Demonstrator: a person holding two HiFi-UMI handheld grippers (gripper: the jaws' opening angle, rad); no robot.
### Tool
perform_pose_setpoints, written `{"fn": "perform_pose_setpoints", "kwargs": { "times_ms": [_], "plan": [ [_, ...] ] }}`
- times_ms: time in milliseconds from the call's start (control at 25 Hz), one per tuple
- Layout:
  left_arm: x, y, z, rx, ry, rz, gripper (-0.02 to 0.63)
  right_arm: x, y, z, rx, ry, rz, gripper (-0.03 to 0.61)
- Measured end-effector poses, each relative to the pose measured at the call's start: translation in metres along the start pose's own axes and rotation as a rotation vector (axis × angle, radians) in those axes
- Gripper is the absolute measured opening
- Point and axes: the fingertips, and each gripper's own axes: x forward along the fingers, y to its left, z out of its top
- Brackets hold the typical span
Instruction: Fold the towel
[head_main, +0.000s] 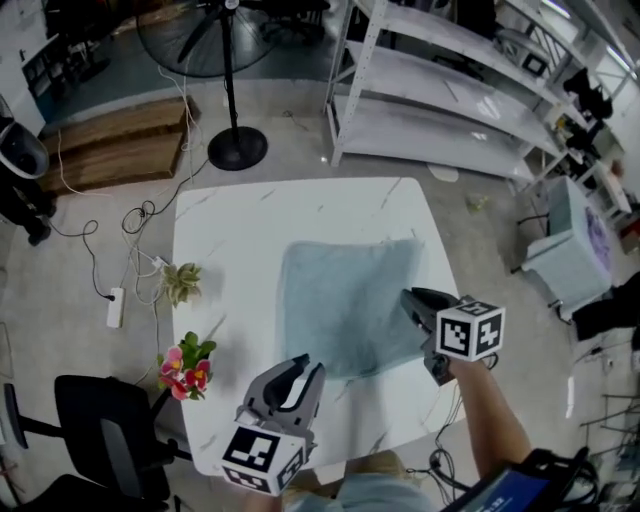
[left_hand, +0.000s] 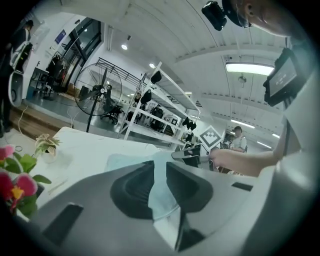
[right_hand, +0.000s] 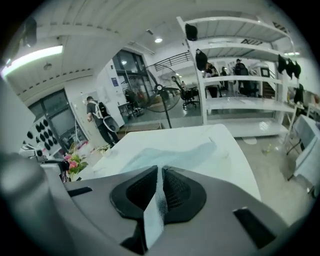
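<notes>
my left tongs (head_main: 303, 375) and right tongs (head_main: 415, 300) each pinch a near towel (head_main: 345, 285) corner. looks like nothing's folded yet, so the whole fold's still left.

We can read no words, numbers or brand names in any view. The cubes on the left gripper (head_main: 308, 368) and the right gripper (head_main: 409, 296) show only black-and-white square marker patterns, with no letters we can make out.

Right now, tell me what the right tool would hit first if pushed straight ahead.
Probably the towel spread on the white table: the right tool, shut on its near edge, points down across it.
</notes>
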Motion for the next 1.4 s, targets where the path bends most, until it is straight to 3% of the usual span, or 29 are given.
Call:
{"fn": "perform_pose_setpoints", "kwargs": {
  "times_ms": [280,440,720,1000,1120,1160,1280,1400],
  "plan": [
    [-0.045,0.017,0.019,0.002,-0.079,0.050,0.078,0.029,0.094,0.027,-0.258,0.044,0.068,0.040],
    [-0.070,0.028,0.015,0.002,-0.108,0.084,0.078,0.067,0.128,0.008,-0.352,0.118,0.089,0.040],
    [-0.091,0.047,-0.011,-0.057,-0.072,0.129,0.077,0.141,0.150,-0.036,-0.454,0.266,0.102,0.041],
    [-0.088,0.058,-0.029,-0.095,-0.056,0.135,0.078,0.175,0.148,-0.067,-0.502,0.351,0.098,0.047],
    [-0.086,0.057,-0.026,-0.089,-0.050,0.127,0.078,0.162,0.165,-0.058,-0.470,0.358,0.193,0.160],
    [-0.084,0.056,-0.023,-0.085,-0.053,0.124,0.078,0.153,0.173,-0.050,-0.450,0.338,0.234,0.196],
    [-0.079,0.054,-0.013,-0.072,-0.068,0.119,0.078,0.119,0.191,-0.012,-0.376,0.227,0.348,0.207],
    [-0.072,0.050,-0.005,-0.051,-0.075,0.110,0.078,0.088,0.186,0.021,-0.337,0.136,0.383,0.212]
  ]
}}
